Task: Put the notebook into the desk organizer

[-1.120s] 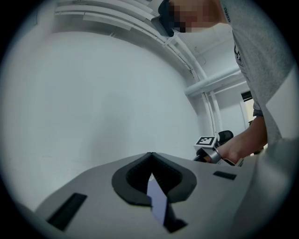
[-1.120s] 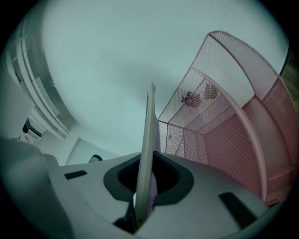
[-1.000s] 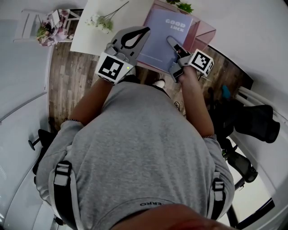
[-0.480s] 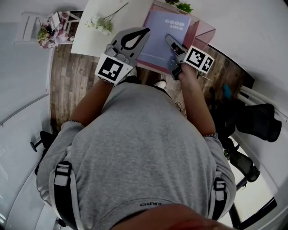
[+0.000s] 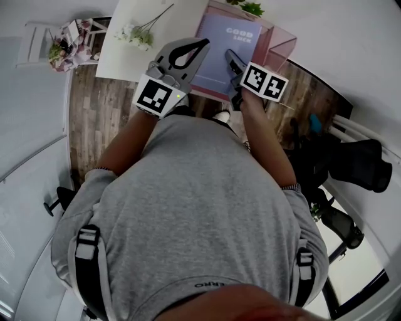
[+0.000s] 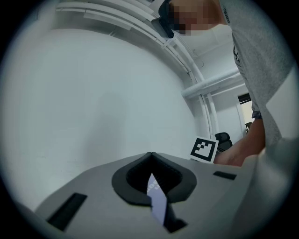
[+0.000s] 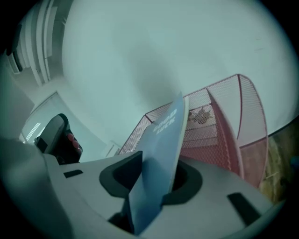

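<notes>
A pale blue notebook with "GOOD LUCK" on its cover is held up in front of the pink mesh desk organizer. My left gripper is shut on the notebook's left edge; in the left gripper view a sliver of the notebook shows between the closed jaws. My right gripper is at the notebook's lower right. In the right gripper view the notebook stands slanted between the parted jaws, cover face showing, with the organizer just behind it.
A white table with a flower sprig is at the left. A green plant sits behind the organizer. Wooden floor lies below, and a black chair stands to the right.
My right gripper has slid left and farther along the notebook's lower edge. The notebook has shifted slightly away, toward the organizer. The left gripper has stayed put.
</notes>
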A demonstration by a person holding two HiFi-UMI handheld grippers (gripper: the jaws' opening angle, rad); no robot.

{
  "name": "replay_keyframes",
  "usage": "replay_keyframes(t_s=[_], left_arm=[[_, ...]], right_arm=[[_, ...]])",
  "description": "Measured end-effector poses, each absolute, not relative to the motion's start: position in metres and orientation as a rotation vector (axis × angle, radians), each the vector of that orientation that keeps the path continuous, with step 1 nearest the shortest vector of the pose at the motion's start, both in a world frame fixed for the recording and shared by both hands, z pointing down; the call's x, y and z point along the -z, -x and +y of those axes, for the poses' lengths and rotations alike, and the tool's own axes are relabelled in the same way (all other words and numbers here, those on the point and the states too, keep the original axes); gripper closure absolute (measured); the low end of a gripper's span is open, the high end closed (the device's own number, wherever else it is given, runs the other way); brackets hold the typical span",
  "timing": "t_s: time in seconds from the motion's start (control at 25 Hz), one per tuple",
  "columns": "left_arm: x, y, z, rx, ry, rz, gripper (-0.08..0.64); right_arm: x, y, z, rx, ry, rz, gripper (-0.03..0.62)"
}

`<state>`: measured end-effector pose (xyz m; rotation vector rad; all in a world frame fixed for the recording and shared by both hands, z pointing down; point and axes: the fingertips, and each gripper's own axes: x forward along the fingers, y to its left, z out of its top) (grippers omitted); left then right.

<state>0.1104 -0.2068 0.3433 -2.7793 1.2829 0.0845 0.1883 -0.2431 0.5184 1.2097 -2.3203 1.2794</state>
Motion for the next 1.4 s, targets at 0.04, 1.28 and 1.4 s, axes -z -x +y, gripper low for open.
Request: replay_keyframes(t_s=[0.04, 1.28, 1.4], left_arm=[[-0.343, -0.111, -0.207, -0.089, 2.782, 1.278, 0.541], [-0.345, -0.111, -0.212, -0.151, 2.894, 1.054, 0.541], [-0.348, -0.112, -0.214, -0.145, 2.904, 1.032, 0.541]], right_arm=[[-0.519, -0.188, -0.243, -1.261, -1.221, -2.314, 0.471], [-0.546, -0.197, -0.239, -0.670, -1.487, -2.025, 0.172], [-0.546, -0.197, -0.241, -0.630, -1.503, -2.001, 0.155]])
